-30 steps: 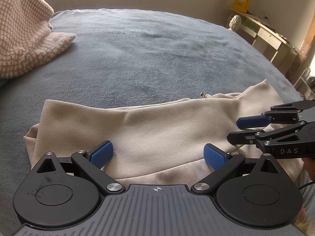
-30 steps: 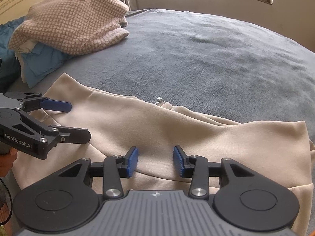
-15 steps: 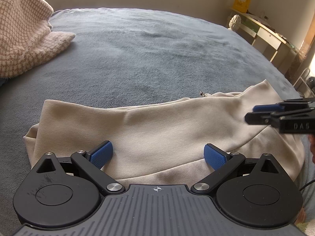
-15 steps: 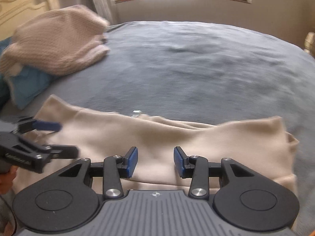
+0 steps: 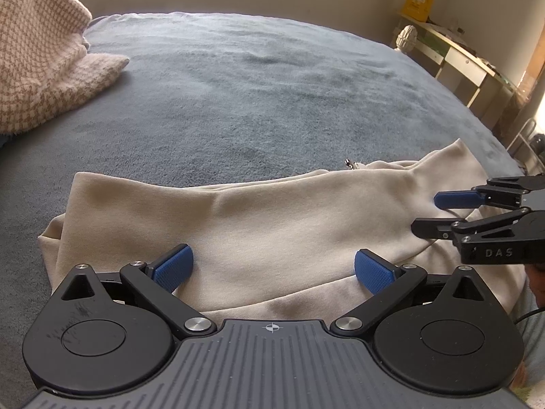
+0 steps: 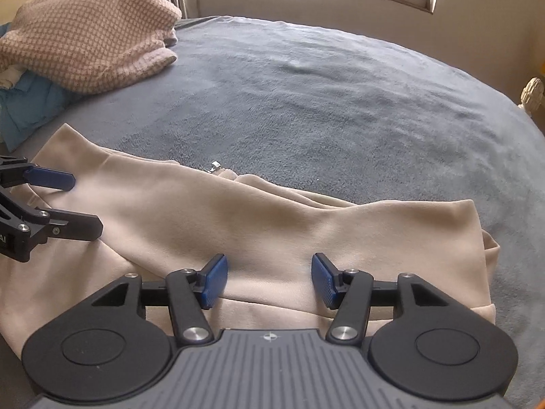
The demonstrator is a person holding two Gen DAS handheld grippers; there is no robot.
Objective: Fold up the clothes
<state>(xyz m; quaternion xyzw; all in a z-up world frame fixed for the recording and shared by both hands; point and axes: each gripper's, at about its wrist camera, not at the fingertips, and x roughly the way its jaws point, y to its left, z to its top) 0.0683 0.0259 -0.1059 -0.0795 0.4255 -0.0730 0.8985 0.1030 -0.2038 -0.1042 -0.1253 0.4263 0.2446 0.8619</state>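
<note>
- Right now a cream garment (image 5: 272, 225) lies folded in a long band across the near part of a grey-blue blanket (image 5: 272, 95); in the left wrist view it runs from about 9 o'clock to 3 o'clock, just ahead of the tongs.
- Over its near edge sits the left gripper (image 5: 272, 269), its blue pads (image 5: 172, 267) spread wide with nothing between them, only cloth showing beneath.
- At 3 o'clock in that same view the right gripper (image 5: 432, 214) reaches in sideways over the garment's right end, jaws parted and empty.
- From its own camera the right gripper (image 6: 269, 279) stands moderately wide, holding nothing, above the lower fold of the cream garment (image 6: 272, 225).
- At 9 o'clock in the right wrist view the left gripper (image 6: 85, 204) shows from the side, spread apart above the garment's left end.
- A small metal zip pull (image 6: 215, 165) pokes out at the garment's far edge, toward 12 o'clock.
- Toward 10 o'clock a houndstooth knit (image 6: 88, 34) is heaped on a blue cloth (image 6: 30, 109), well apart from the garment.
- A desk (image 5: 456, 58) stands against the wall at 2 o'clock in the left wrist view.
</note>
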